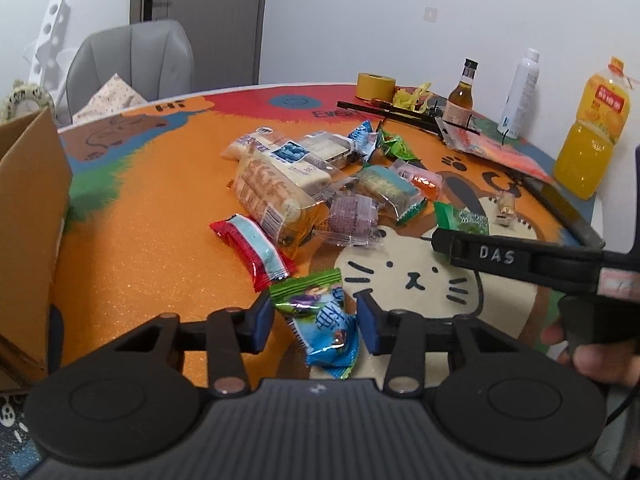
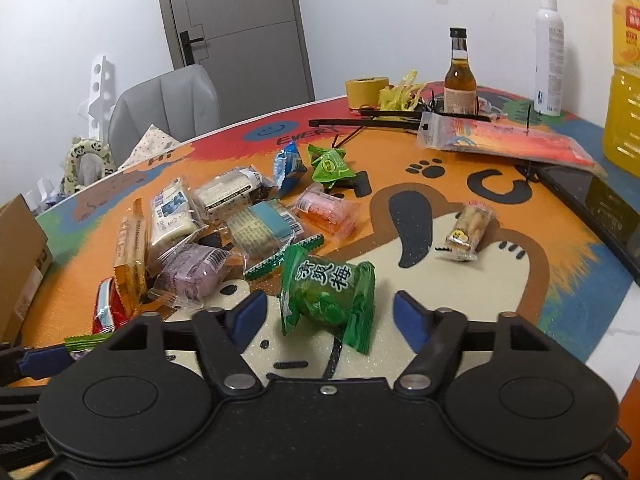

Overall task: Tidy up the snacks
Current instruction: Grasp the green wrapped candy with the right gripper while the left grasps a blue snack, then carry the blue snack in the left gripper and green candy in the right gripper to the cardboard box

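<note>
Left claw [image 1: 316, 322] straddling blue-green foil snack packet [image 1: 324, 320] near worktop front edge, pads nearly touching, not yet clamping: crinkly wrapper risking slipping. Right claw [image 2: 330, 316] standing released around green plastic plum-candy packet [image 2: 328, 296]: packet risking skidding.

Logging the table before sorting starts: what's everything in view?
snack packets: about ten, mixed colours, piled mid-table
green plum packet: one, green, right of pile
blue-green packet: one, blue-green, nearer than pile
small biscuit packet: one, tan, alone right of pile
cardboard box: one, brown, left edge
tape roll: one, yellow, far side
glass bottle: one, amber, far side
spray bottle: one, white, far right
juice bottle: one, orange, far right
flat pouch: one, red, far right
table mat: one, orange cartoon print, underneath
chair: one, grey, behind mat
left gripper: one, black, blue pads, flanking blue-green packet
right gripper: one, black, blue pads, open around green plum packet
</note>
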Available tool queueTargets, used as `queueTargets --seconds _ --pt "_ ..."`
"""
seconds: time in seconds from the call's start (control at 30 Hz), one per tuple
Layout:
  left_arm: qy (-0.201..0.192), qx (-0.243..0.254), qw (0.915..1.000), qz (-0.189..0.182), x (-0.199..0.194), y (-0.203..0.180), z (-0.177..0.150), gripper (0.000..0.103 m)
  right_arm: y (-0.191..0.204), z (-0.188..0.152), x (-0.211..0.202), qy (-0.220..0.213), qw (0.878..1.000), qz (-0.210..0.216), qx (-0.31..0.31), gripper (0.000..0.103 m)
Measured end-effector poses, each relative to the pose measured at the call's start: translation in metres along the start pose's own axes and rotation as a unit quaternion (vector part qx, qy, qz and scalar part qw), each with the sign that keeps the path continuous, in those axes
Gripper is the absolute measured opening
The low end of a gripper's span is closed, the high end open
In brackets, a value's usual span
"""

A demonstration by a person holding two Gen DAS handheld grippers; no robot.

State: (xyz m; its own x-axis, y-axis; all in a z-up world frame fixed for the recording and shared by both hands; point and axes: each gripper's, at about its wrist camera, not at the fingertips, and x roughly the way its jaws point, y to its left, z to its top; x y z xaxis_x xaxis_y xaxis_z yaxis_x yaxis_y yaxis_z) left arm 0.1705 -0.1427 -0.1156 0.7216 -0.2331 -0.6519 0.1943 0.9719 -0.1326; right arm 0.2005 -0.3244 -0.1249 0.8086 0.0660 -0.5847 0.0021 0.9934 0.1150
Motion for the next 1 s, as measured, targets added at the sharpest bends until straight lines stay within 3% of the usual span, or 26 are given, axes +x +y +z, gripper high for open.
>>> queueTargets --seconds 0.07,0.13,0.4,0.47,0.77,1.0 --pt "0.000 -0.007 1.0000 -0.007 -0.001 0.002 0.003 0.036 0.002 0.000 0.000 -0.002 1.000 -0.005 -0.011 0.043" --pt "-0.003 -0.011 0.9998 -0.015 -0.003 0.003 0.005 0.024 0.000 -0.002 -0.003 -0.004 1.000 0.004 -0.007 0.042" --pt "-0.007 -0.020 0.9996 -0.020 -0.011 0.001 0.008 0.019 -0.004 -0.011 -0.018 -0.015 0.998 0.051 0.019 0.039" --pt "-0.013 -0.018 0.9996 -0.019 -0.015 0.000 0.011 0.012 -0.003 -0.011 -0.022 -0.021 0.998 0.061 0.021 0.039" --pt "-0.044 -0.011 0.9989 -0.011 -0.033 0.000 0.023 0.008 0.005 -0.009 -0.032 -0.033 0.995 0.087 0.022 0.039" --pt "-0.065 -0.018 0.9976 -0.011 -0.050 0.015 0.036 0.008 0.026 -0.001 -0.046 -0.039 0.996 0.081 0.010 0.039"
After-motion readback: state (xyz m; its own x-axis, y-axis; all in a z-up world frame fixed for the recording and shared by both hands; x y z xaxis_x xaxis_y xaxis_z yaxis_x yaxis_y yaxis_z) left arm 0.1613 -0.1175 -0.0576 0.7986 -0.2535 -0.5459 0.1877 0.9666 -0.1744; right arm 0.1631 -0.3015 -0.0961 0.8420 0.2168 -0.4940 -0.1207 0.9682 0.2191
